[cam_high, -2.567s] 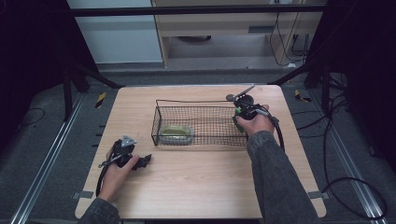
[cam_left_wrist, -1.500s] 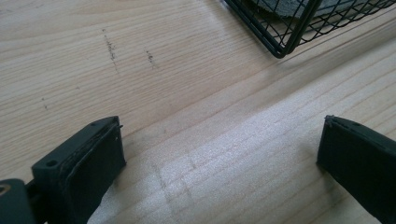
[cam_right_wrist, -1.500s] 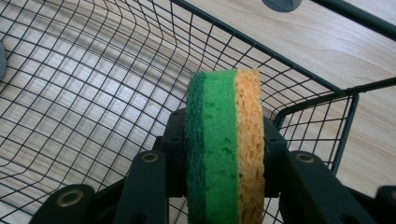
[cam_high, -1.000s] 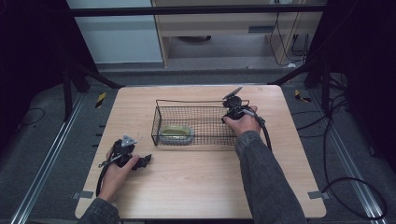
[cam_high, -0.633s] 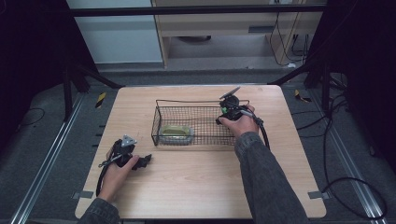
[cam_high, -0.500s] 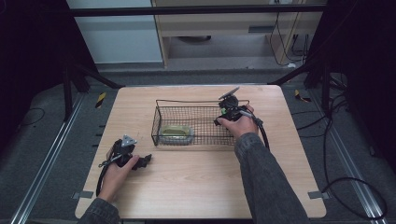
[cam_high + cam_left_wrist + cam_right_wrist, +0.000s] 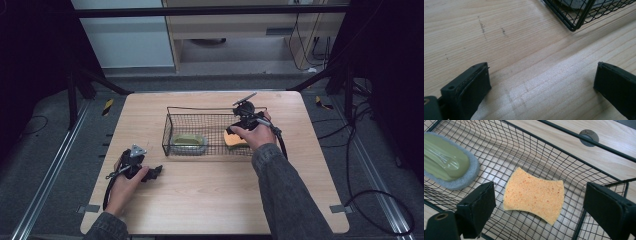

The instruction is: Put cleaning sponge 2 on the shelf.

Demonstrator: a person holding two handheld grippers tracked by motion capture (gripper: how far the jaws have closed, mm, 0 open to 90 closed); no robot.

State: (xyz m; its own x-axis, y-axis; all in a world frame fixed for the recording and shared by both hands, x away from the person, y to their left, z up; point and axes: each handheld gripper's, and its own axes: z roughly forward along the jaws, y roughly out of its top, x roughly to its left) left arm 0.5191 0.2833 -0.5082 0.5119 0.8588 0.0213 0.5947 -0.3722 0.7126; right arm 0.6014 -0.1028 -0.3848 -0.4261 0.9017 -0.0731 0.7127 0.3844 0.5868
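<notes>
A black wire basket (image 7: 215, 111) stands mid-table. On its floor at the right end lies an orange sponge (image 7: 235, 140), flat and free. A green-topped grey scrubber (image 7: 187, 142) lies at its left end. My right gripper (image 7: 239, 129) hovers over the basket's right end. In the right gripper view it (image 7: 540, 195) is open, its jaws wide on either side of the sponge (image 7: 535, 195) and above it, with the scrubber (image 7: 446, 162) off to the left. My left gripper (image 7: 150, 172) rests on the table at the front left, open (image 7: 542, 73) over bare wood.
The basket's corner (image 7: 574, 26) lies just beyond the left gripper. A round grey plug (image 7: 588, 135) sits in the tabletop behind the basket's far rim (image 7: 584, 141). Bare wood (image 7: 210, 190) stretches across the table's front. Dark frame posts stand around the table.
My right gripper moved left from the basket's right side to over its right end. The orange sponge now shows on the basket floor. The left gripper stayed put.
</notes>
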